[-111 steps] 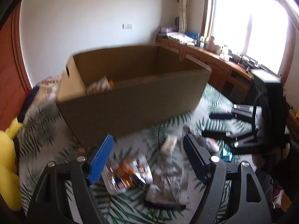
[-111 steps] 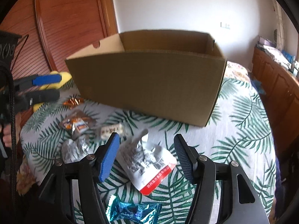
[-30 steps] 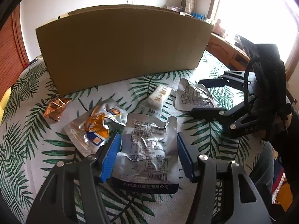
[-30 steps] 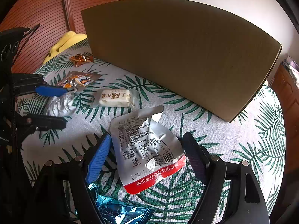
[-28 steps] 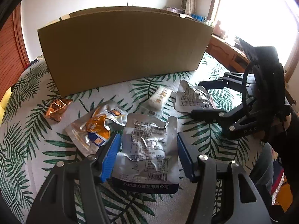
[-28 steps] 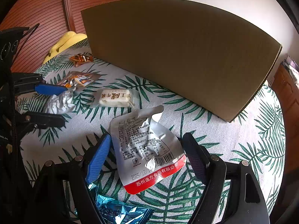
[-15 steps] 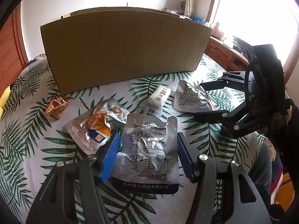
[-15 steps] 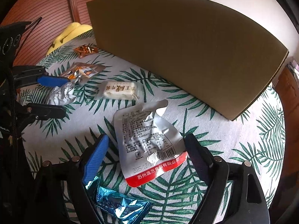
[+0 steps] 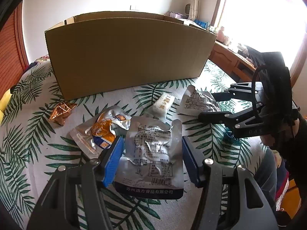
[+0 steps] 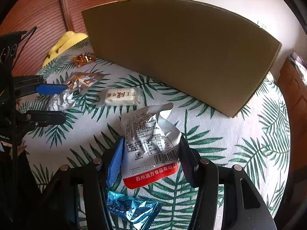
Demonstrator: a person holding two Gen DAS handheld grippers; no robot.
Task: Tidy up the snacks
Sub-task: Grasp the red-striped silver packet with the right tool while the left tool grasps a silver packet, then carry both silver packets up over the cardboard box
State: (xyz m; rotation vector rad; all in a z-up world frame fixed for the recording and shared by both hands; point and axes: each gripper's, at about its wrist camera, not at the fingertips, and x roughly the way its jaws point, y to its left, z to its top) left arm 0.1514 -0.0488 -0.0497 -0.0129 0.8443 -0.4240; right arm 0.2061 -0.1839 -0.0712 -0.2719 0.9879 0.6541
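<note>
White plaster wall (image 9: 76, 2) across the top of the left view, a pale switch plate (image 9: 134, 7) at upper centre. Blown-out bright window (image 9: 264, 13) at upper right, cream curtain (image 9: 197, 2) beside it. Wooden sideboard (image 9: 228, 57) below, cluttered on top. Reddish slatted wood panelling (image 10: 48, 17) at upper left of the right view. Palm-leaf printed cloth (image 10: 239, 138) across the lower frame.

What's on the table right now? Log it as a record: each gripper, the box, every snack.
left gripper: open, straddling silver pouch with dark blue band
right gripper: jaws close beside silver pouch with red band; grip uncertain
brown cardboard box: upright behind snacks, contents hidden
loose snacks: white wrapped bar, orange-printed silver pouch, copper foil wrapper, blue foil wrapper
surface: leaf-print tablecloth
</note>
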